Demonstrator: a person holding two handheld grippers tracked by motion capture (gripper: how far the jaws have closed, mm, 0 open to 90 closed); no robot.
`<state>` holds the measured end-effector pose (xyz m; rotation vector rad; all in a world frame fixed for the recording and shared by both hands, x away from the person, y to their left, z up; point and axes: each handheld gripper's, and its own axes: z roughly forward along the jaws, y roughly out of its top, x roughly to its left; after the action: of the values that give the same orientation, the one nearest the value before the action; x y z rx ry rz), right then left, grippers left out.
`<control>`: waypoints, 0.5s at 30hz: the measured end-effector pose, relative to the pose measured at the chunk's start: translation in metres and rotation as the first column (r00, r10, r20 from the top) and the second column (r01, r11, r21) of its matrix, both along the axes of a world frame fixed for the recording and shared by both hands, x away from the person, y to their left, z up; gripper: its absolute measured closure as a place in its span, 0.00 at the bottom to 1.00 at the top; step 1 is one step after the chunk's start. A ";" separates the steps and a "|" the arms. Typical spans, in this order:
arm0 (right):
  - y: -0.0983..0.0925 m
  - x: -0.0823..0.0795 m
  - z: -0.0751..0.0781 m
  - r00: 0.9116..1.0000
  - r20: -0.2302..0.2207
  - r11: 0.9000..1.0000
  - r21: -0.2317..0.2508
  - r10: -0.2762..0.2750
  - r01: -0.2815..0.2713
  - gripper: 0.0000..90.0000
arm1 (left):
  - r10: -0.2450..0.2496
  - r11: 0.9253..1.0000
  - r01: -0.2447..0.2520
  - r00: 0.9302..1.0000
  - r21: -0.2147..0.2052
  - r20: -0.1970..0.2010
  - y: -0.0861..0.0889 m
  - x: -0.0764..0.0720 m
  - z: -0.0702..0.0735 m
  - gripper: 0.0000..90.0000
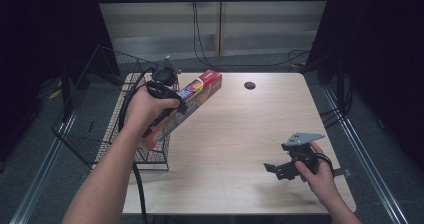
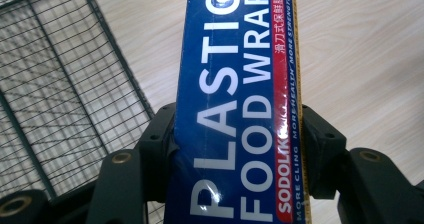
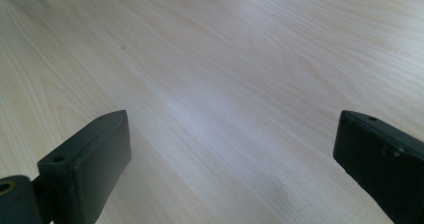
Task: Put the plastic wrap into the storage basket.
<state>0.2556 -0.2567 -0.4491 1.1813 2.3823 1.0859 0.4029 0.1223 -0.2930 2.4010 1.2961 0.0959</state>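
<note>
**Plastic wrap box held over basket edge; 1 gripper loaded, 1 idle**

To the left of your left gripper (image 1: 176, 100) stands the wire basket (image 1: 95, 129), its near wall just below the load. That gripper is clamped across the plastic wrap box (image 2: 240, 114), both pads pressing its long sides, the box tilted with its far end raised above the table (image 1: 240, 134). The grip sits nearer the low end than the middle, so judge the high end liable to swing. If the basket is the destination, level the box along the basket's length before lowering, clear the rim wire, and release only once the box rests on the mesh.

Your right gripper (image 1: 274, 170) rests low over bare tabletop, well apart from the box, jaws wide and holding nothing. Keep it clear of the swing path.
</note>
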 end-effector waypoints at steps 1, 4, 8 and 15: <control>0.000 0.000 -0.001 1.000 0.000 1.000 -0.002 0.003 -0.003 0.02 | 0.020 1.000 -0.020 1.000 -0.001 0.005 0.003 0.000 0.001 0.49; 0.000 0.000 -0.001 1.000 -0.007 1.000 0.001 0.005 -0.005 0.02 | 0.033 0.999 -0.033 0.999 0.000 0.005 0.007 0.000 0.003 0.49; -0.001 0.000 0.000 1.000 -0.004 1.000 0.002 0.003 -0.003 0.02 | 0.052 0.999 -0.052 0.999 0.006 0.012 0.018 0.000 0.009 0.49; -0.003 0.001 0.000 1.000 0.000 1.000 0.003 -0.014 0.014 0.02 | 0.087 0.996 -0.087 0.996 0.013 0.024 0.031 -0.002 0.017 0.49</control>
<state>0.2562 -0.2596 -0.4493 1.1974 2.3690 1.0857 0.4012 0.1532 -0.2756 2.3476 1.3936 0.1576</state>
